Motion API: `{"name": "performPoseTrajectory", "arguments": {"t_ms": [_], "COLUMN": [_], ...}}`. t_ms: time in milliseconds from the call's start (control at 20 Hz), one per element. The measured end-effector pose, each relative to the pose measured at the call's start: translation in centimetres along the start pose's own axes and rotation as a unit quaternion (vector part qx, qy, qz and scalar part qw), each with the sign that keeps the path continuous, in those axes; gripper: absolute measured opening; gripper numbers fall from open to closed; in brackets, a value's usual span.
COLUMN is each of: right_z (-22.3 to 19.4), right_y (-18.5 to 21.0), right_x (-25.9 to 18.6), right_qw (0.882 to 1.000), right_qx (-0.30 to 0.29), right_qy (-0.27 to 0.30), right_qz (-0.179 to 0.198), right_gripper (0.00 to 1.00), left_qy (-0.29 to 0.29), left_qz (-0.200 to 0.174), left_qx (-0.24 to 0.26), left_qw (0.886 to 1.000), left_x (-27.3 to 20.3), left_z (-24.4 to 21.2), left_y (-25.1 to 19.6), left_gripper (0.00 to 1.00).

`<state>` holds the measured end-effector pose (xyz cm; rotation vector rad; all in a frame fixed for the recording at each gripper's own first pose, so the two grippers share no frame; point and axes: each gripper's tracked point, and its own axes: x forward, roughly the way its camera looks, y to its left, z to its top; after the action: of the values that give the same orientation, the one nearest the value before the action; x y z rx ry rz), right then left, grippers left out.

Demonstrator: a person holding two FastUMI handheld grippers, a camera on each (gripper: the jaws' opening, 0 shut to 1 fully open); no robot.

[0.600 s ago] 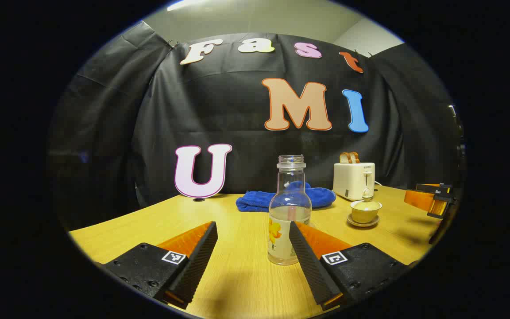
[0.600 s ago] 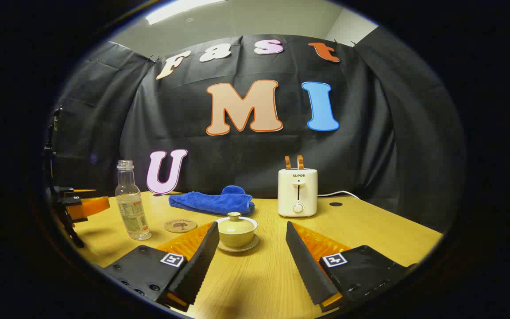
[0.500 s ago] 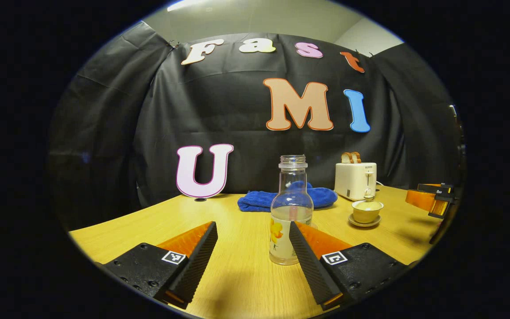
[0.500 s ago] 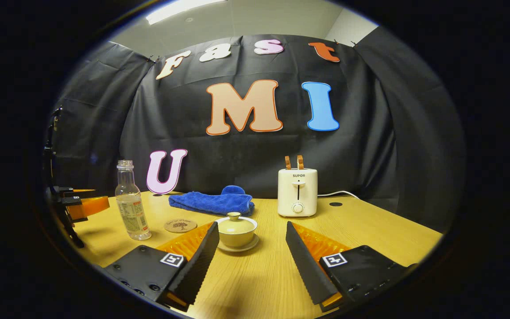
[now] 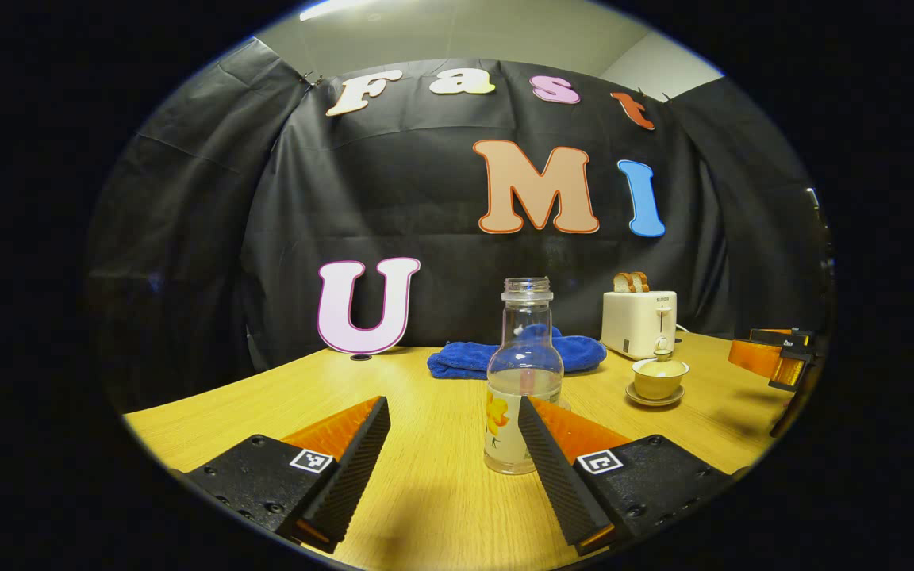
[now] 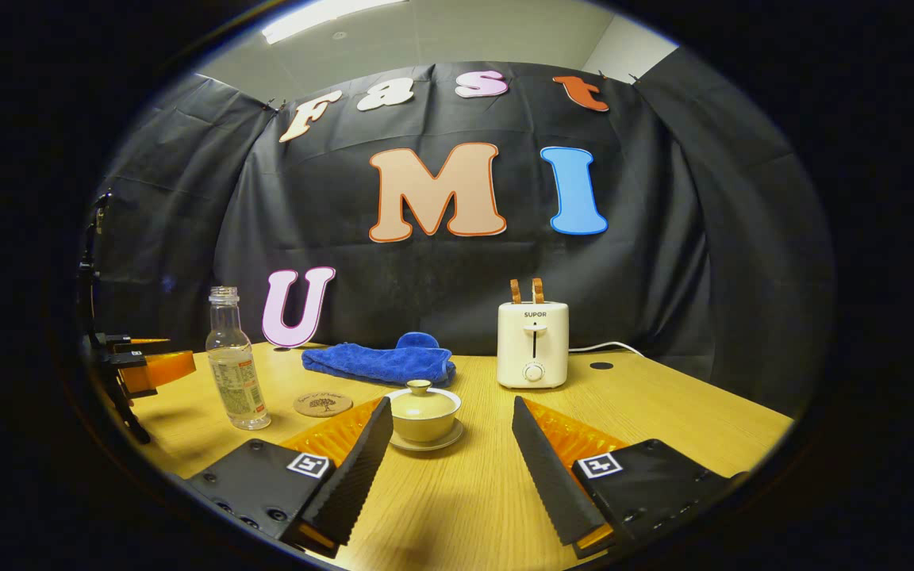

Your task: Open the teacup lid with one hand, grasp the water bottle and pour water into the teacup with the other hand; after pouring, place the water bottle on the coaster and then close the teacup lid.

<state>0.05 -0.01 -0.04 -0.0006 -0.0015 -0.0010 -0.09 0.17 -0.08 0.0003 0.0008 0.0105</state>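
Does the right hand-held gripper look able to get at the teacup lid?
Probably yes: the right hand-held gripper is open, the teacup lid sits just ahead between its fingers, with bare table between.

a light wooden table fills the lower half of the right gripper view. on it: a clear bottle at the left, a round coaster just right of it, a lidded teacup on a saucer at the lower centre, a blue towel behind, and a white toaster right of centre

Blue towel, cream toaster, yellow-flowered clear bottle.
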Motion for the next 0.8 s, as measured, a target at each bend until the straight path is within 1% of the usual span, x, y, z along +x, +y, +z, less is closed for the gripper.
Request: {"name": "performPoseTrajectory", "arguments": {"t_ms": [100, 200, 250, 350, 400, 450, 500, 800], "right_z": [0.0, 0.0, 0.0, 0.1, 0.0, 0.0, 0.0, -0.3], "right_y": [0.0, 0.0, -0.1, 0.0, 0.1, 0.2, 0.5, 2.2], "right_x": [0.0, 0.0, 0.0, 0.0, 0.1, 0.2, 0.3, 1.7], "right_qw": [1.0, 1.0, 1.0, 1.0, 1.0, 1.0, 1.0, 0.999], "right_qx": [0.0, 0.0, 0.0, 0.0, 0.0, 0.0, 0.001, 0.003], "right_qy": [0.0, 0.0, 0.0, 0.0, 0.0, 0.001, 0.002, 0.006], "right_qz": [0.0, 0.0, 0.0, 0.0, 0.001, 0.004, 0.013, 0.05], "right_gripper": [0.94, 0.94, 0.99, 0.96, 0.97, 0.99, 0.96, 0.96], "left_qy": [0.0, -0.001, -0.001, 0.0, 0.0, 0.0, 0.0, -0.001], "left_qz": [0.0, 0.0, 0.0, 0.0, 0.0, 0.0, 0.0, 0.0], "left_qx": [0.0, 0.0, 0.001, 0.0, 0.0, 0.0, 0.0, 0.0], "left_qw": [1.0, 1.0, 1.0, 1.0, 1.0, 1.0, 1.0, 1.0], "left_x": [0.1, 0.0, 0.0, 0.0, 0.1, 0.1, 0.1, 0.1], "left_z": [0.0, 0.1, 0.1, 0.1, 0.0, 0.1, 0.0, 0.1], "left_y": [0.0, 0.1, 0.1, 0.1, 0.1, 0.0, 0.0, 0.0], "left_gripper": [0.94, 0.95, 0.95, 0.95, 0.95, 0.95, 0.95, 0.95]}}
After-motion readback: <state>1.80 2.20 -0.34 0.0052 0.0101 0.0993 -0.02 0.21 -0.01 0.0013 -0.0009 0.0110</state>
